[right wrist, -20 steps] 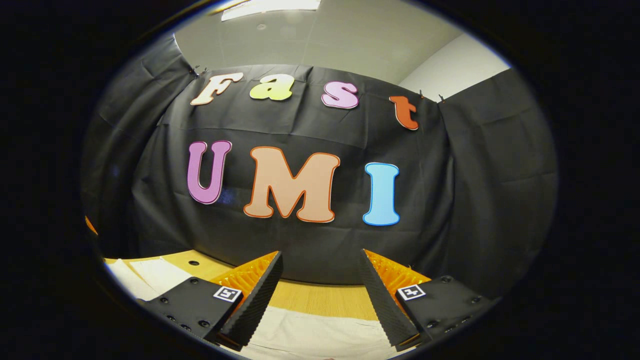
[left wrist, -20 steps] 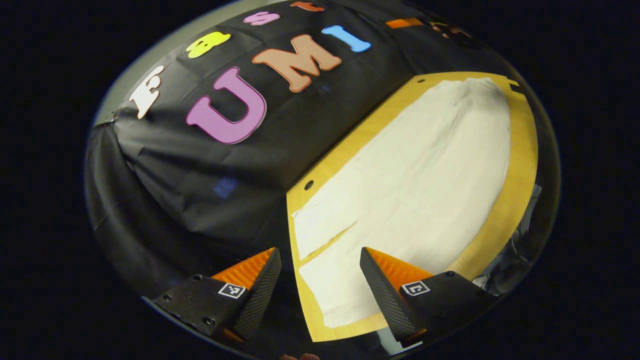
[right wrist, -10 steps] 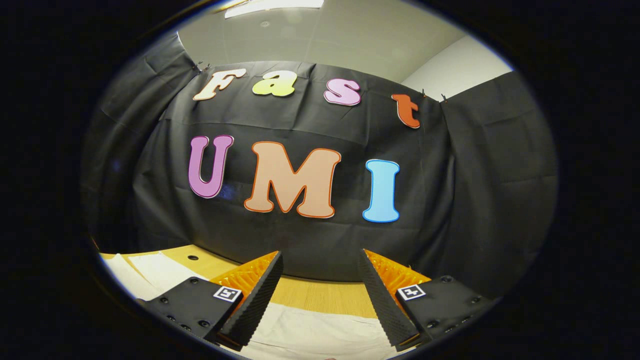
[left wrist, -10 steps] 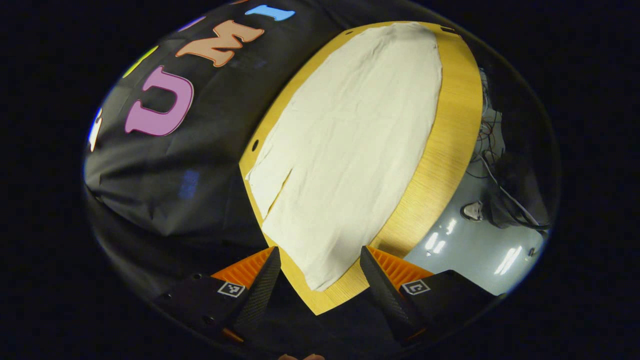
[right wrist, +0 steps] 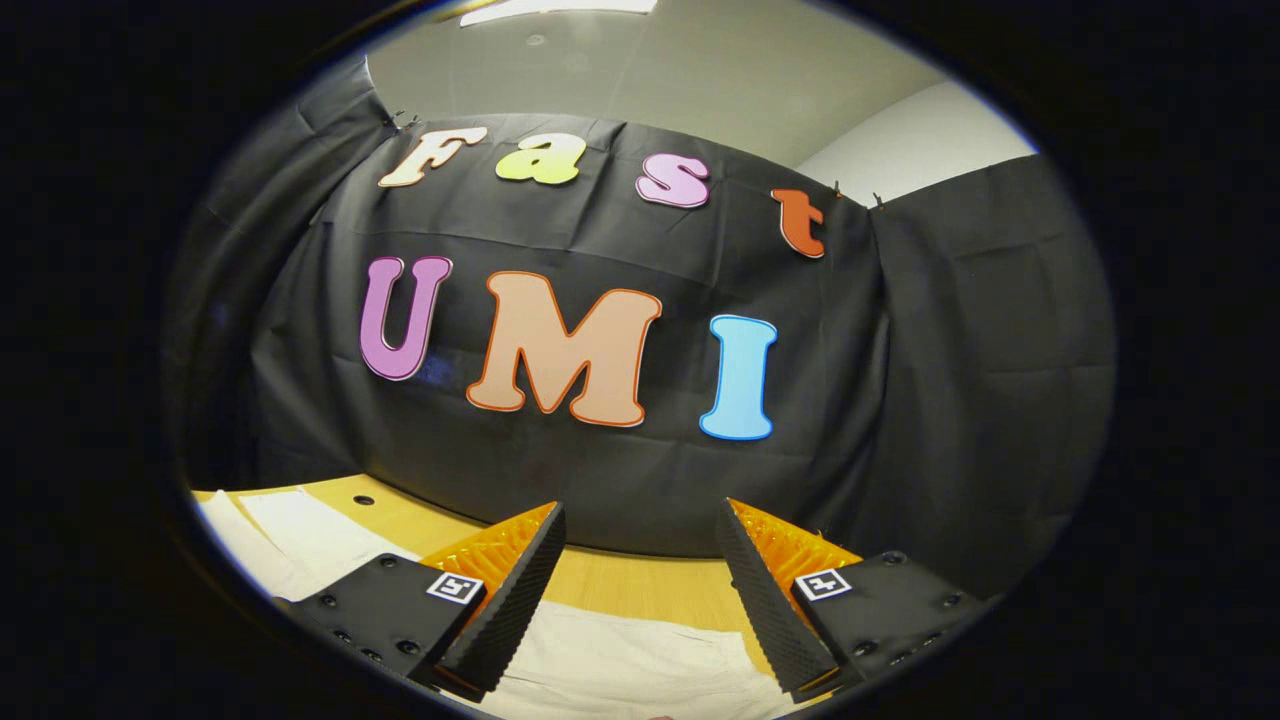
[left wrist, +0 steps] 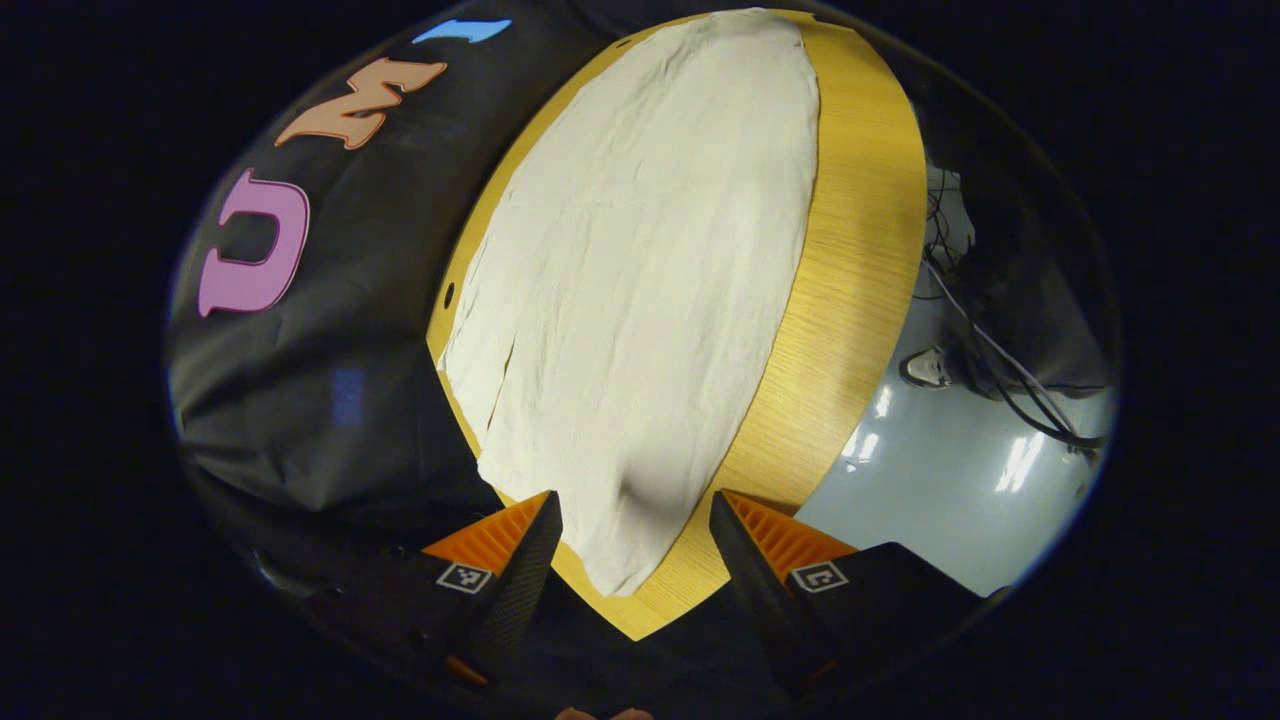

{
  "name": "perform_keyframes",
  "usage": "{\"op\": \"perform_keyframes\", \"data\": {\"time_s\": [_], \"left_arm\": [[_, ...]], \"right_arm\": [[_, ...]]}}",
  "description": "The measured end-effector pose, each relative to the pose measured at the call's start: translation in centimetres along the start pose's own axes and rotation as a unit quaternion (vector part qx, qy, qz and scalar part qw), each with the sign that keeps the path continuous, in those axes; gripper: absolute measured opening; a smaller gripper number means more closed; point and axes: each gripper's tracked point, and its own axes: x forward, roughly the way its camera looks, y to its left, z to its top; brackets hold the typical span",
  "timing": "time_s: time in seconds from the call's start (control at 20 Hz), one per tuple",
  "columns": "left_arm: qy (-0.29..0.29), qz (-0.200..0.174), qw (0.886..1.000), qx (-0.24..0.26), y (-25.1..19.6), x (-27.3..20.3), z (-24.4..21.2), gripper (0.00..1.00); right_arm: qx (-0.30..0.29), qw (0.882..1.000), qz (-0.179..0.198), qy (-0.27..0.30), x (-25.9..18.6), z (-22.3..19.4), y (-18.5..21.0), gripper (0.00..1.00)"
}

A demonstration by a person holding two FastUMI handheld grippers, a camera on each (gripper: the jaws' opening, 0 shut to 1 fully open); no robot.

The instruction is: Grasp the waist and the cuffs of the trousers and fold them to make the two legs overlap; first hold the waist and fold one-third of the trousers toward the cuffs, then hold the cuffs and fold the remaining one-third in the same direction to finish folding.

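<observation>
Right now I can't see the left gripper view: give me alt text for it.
Cream trousers lie spread flat along a wooden table, one end nearest the camera. The left gripper hangs open above that near end, touching nothing. Grey floor and cables lie beyond the table edge.

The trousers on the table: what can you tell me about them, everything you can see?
The trousers are off-white, of a thin, faintly creased cloth, spread flat and unfolded along the wooden table. In the left gripper view a slit at one edge looks like the gap between the two legs, so the near corner is probably a cuff. That corner lies between the open fingers of the left gripper, which does not touch it. The right gripper, also open, hangs over another stretch of the cloth.
</observation>
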Motion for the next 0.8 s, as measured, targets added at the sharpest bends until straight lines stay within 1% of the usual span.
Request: {"op": "perform_keyframes", "data": {"time_s": [0.15, 0.4, 0.5, 0.55, 0.6, 0.65, 0.7, 0.8], "left_arm": [[0.0, 0.005, 1.0, 0.011, 0.7, 0.8, 0.5, 0.92], [0.0, 0.031, 0.999, 0.042, 2.4, 2.1, 1.8, 0.92], [0.002, 0.028, 0.999, 0.033, 2.9, 2.8, 1.7, 0.91], [0.005, 0.011, 1.0, 0.026, 2.2, 3.1, 1.5, 0.88], [0.005, 0.008, 0.999, 0.031, 1.8, 3.3, 1.5, 0.81], [0.007, 0.004, 0.999, 0.038, 1.5, 2.9, 1.7, 0.65], [0.006, -0.001, 0.999, 0.041, 1.0, 3.0, 1.8, 0.6], [0.007, -0.005, 0.999, 0.033, 0.5, 3.1, 1.5, 0.4]], "right_arm": [[-0.001, 1.0, -0.01, 0.007, -0.3, -0.5, -0.8, 0.97], [-0.003, 1.0, -0.022, 0.01, -0.7, -0.8, -1.6, 0.97], [-0.01, 1.0, -0.027, 0.011, -1.1, -1.0, -2.1, 0.97], [-0.012, 0.999, -0.028, 0.013, -1.1, -1.1, -2.3, 0.97], [-0.014, 0.999, -0.03, 0.015, -1.3, -1.3, -2.6, 0.97], [-0.018, 0.999, -0.032, 0.016, -1.4, -1.4, -3.0, 0.97], [-0.021, 0.999, -0.034, 0.017, -1.6, -1.6, -3.3, 0.97], [-0.033, 0.999, -0.033, 0.022, -1.9, -2.1, -3.8, 0.97]]}}
